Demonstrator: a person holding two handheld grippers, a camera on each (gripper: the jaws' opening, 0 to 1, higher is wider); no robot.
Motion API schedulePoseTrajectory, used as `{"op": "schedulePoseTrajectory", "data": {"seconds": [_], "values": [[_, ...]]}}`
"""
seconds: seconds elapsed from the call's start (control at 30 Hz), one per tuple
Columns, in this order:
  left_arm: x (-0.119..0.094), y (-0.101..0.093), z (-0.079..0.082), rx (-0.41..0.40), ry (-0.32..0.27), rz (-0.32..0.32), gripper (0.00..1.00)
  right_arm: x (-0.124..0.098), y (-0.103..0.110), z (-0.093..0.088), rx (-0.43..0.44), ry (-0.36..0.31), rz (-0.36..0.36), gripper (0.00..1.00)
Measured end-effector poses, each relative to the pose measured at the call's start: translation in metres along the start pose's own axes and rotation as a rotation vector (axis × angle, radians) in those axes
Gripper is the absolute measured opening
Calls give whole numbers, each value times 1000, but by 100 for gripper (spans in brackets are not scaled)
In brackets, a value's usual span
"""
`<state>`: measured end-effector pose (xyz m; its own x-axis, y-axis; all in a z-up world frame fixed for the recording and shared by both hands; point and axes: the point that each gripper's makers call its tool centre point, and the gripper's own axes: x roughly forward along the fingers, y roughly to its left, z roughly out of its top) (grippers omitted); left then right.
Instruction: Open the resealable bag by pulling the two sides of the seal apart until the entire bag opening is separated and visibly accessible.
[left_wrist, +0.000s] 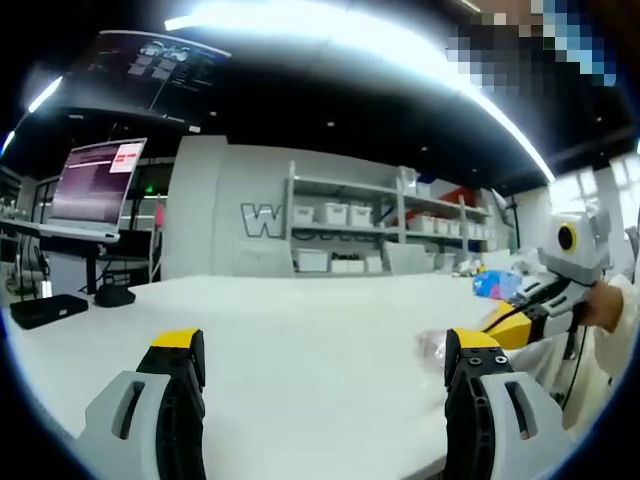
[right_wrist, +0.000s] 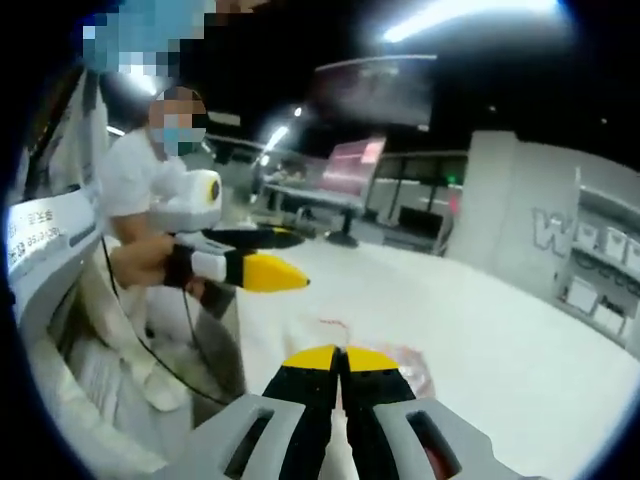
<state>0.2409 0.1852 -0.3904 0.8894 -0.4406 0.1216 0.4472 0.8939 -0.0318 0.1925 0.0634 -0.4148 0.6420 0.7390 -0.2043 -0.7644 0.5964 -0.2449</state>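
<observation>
Left gripper view, up close: grey two-jaw left gripper with yellow-capped tips, jaws spread wide with nothing between them, just hanging over the table.
Table: big plain white tabletop, takes up the whole lower half of this view.
Bag: small clear resealable plastic bag with something pinkish in it, lying flat on the table just beside the left gripper's right-hand jaw, not touched by it as far as I can see.
Other tool: black and yellow right gripper comes in from the right edge, held by a person's hand. It sits near the bag, can't tell from here if it's touching.
Left side stuff: angled monitor on a stand and a flat black box near the table's far left edge.
Background: grey metal shelving with white bins against a grey wall.

Right gripper view, up close: right gripper, yellow tips pressed tight together, nothing visibly pinched.
Bag again: same clear bag lies on the white table right behind the closed tips, a bit off to the right.
Other tool: left gripper held out over the table's edge, jaws apart.
Person: someone in a white shirt on the left, holding it.
</observation>
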Motion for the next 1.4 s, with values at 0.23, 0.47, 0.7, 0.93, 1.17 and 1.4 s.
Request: {"op": "schedulePoseTrajectory", "data": {"seconds": [0.23,0.47,0.7,0.93,1.17,1.4], "values": [[-1,4,3,-1,-5,6,99,-2,9,0,7,19,30,5],[0,4,4,-4,-11,2,99,-6,20,0,-21,66,59,10],[-3,10,7,-9,-20,8,99,-10,30,12,-44,96,106,19],[-6,11,4,-18,-22,2,99,-10,39,16,-185,198,167,27],[-13,18,6,-31,-37,12,99,-5,43,23,-312,281,214,27],[-17,17,9,-34,-50,5,99,4,38,28,-505,410,249,26]]}}
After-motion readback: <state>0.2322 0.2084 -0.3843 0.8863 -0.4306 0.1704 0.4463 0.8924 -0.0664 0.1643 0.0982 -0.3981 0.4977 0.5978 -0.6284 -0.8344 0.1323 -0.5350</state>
